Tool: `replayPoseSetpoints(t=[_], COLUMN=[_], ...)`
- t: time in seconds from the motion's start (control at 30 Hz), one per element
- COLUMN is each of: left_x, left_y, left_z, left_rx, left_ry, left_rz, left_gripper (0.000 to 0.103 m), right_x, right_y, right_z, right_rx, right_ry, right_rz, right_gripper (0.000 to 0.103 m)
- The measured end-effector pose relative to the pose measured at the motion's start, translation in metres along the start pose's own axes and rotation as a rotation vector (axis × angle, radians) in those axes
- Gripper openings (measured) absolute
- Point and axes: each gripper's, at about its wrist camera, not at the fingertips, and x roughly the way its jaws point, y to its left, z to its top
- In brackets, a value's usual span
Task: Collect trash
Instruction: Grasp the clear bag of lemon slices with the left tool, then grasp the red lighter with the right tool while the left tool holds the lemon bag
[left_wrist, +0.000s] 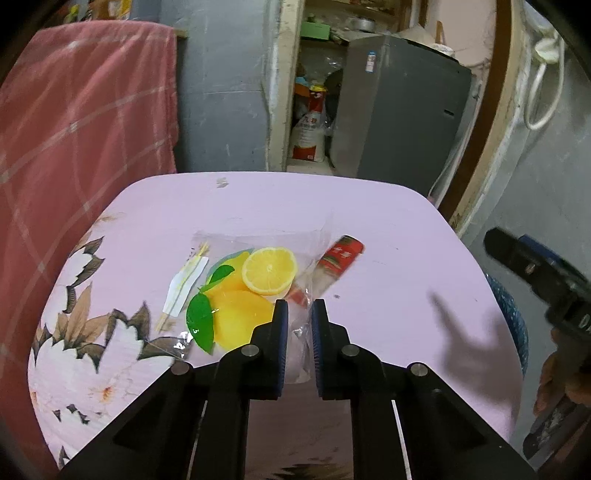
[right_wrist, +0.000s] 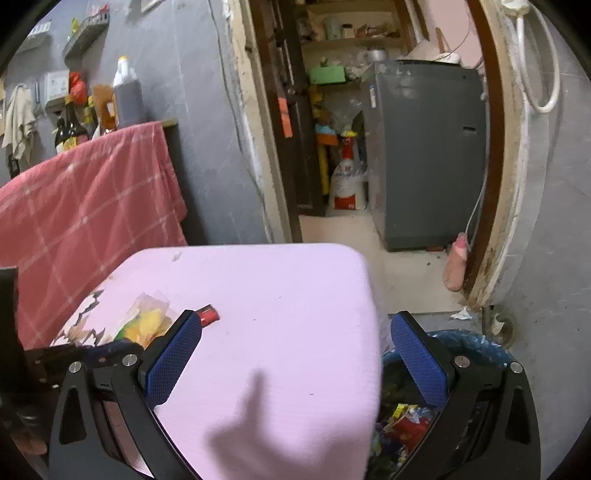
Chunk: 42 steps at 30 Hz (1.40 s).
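A clear plastic wrapper printed with lemons (left_wrist: 243, 291) lies on the pink table (left_wrist: 388, 236); it also shows in the right wrist view (right_wrist: 147, 321). My left gripper (left_wrist: 299, 310) is shut on the wrapper's clear near edge. A red wrapper (left_wrist: 338, 260) lies beside it, also seen in the right wrist view (right_wrist: 207, 315). A chopstick sleeve (left_wrist: 184, 284) lies to the left. My right gripper (right_wrist: 295, 350) is open and empty, over the table's right edge and the trash bin (right_wrist: 469, 345).
The bin holds several wrappers (right_wrist: 406, 424) and stands on the floor right of the table. A pink checked cloth (left_wrist: 85, 122) hangs at left. A grey appliance (right_wrist: 424, 155) stands in the doorway. A crumpled paper scrap (right_wrist: 460, 314) lies on the floor.
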Motion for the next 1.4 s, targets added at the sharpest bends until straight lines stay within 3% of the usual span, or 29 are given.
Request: replayPoseSetpoints(t=[0.47,0.63,0.8,1.07,1.13,1.4], left_x=[-0.026,-0.035,-0.042,-0.042,-0.043,-0.042], left_y=[0.076,0.102,0.116,0.122,0.122,0.116], left_z=[0.004,-0.005,-0.010,-0.011,-0.011,-0.011], left_rx=[-0.089,-0.142,-0.159,-0.170,-0.174,-0.166], left_ry=[-0.020,-0.014,-0.015,-0.014,-0.015,-0.017], left_rz=[-0.007,-0.026,-0.045,-0.063,-0.065,-0.083], left_gripper=[0.006,0.006,0.006,0.006,0.006,0.005], right_x=[0.054,0.070,0.087,0.103,0.104,0.087], right_y=[0.059,0.074,0.088,0.106,0.111,0.119], right_z=[-0.003,-0.004,-0.006,-0.001,-0.001,-0.015], right_rx=[-0.071,-0.058,-0.063,-0.088,-0.121,-0.238], right_ry=[0.218,0.285,0.333,0.341,0.336,0.318], right_rz=[0.063,0.075,0.073,0.054,0.041,0.068], right_gripper=[0.103,0.087,0.080,0.069,0.056,0.028])
